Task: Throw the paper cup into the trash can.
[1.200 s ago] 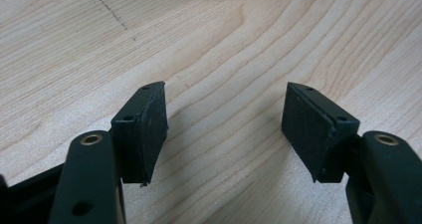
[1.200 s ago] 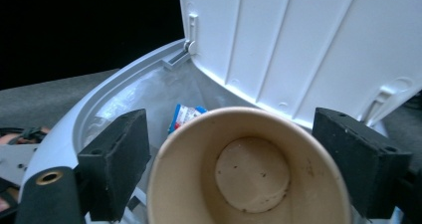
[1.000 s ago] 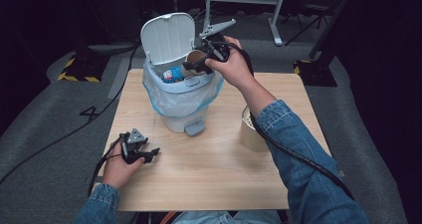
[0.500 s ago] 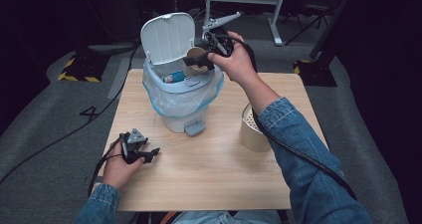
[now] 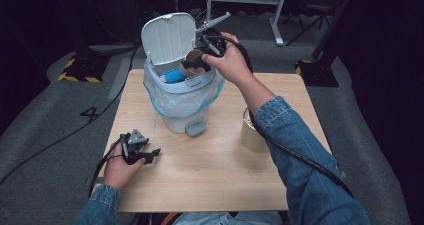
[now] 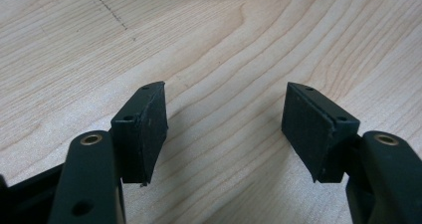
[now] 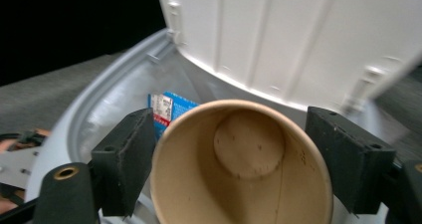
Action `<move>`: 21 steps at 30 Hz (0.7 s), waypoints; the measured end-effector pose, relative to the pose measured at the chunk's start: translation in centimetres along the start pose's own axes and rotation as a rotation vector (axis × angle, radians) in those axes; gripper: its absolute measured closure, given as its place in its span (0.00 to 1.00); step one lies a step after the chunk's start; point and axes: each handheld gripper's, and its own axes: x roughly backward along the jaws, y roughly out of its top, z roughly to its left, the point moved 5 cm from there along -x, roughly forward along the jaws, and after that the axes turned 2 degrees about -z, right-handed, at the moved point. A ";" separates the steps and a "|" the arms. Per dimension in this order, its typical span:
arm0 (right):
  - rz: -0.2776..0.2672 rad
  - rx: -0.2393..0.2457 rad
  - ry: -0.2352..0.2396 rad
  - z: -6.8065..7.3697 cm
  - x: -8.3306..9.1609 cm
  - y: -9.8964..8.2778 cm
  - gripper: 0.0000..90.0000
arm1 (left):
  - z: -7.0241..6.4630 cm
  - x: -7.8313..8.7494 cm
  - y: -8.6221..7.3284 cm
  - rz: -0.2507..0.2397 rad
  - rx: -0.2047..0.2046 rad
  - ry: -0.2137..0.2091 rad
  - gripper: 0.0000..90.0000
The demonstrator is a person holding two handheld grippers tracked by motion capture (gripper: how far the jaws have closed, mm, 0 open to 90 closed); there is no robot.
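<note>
while right tongs [image 7: 234,149] grip a cup [image 7: 241,169], the bin [image 5: 182,92] holds a blue packet [image 7: 171,109].

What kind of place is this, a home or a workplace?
Probably a lab or studio for recording, not a home: a lone wooden table on grey carpet, hazard tape on the floor, cables trailing and a metal stand behind in the dark.

Bin [image 5: 182,102] standing at table's [image 5: 210,180] far left, raised lid [image 5: 167,37] walling off its far side, bin mouth blocked by right gripper [image 5: 197,61] with paper cup [image 7: 241,167], cup [image 5: 252,132] near right edge, open wood elsewhere
</note>
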 end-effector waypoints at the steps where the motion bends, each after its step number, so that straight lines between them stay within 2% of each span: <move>1: -0.006 0.013 0.011 0.1 -0.3 0.0 0.24 | 0.0 0.0 0.0 -0.002 0.001 0.000 0.39; 3: -0.057 0.058 0.023 0.5 -0.9 0.3 0.23 | 0.0 0.0 0.0 -0.002 0.001 -0.001 0.39; 6: -0.100 0.081 0.045 1.0 -1.0 0.6 0.23 | 0.0 0.0 0.0 0.000 0.001 -0.002 0.39; 11: -0.084 0.098 0.010 0.5 -0.2 0.4 0.23 | 0.0 0.0 0.0 -0.001 0.000 -0.001 0.38; 16: -0.108 0.082 0.002 -0.2 2.1 0.3 0.24 | 0.0 0.0 0.0 -0.001 0.004 -0.002 0.38; 17: -0.098 0.083 -0.006 -0.4 2.6 0.1 0.26 | -0.1 0.0 0.0 -0.002 0.005 -0.002 0.38; 19: -0.059 0.088 -0.034 -0.8 3.6 -0.4 0.44 | 0.0 0.0 0.0 -0.002 0.005 -0.002 0.39; 21: -0.018 0.084 -0.059 -1.3 4.4 -1.0 0.57 | 0.0 0.0 0.0 0.003 0.002 0.000 0.39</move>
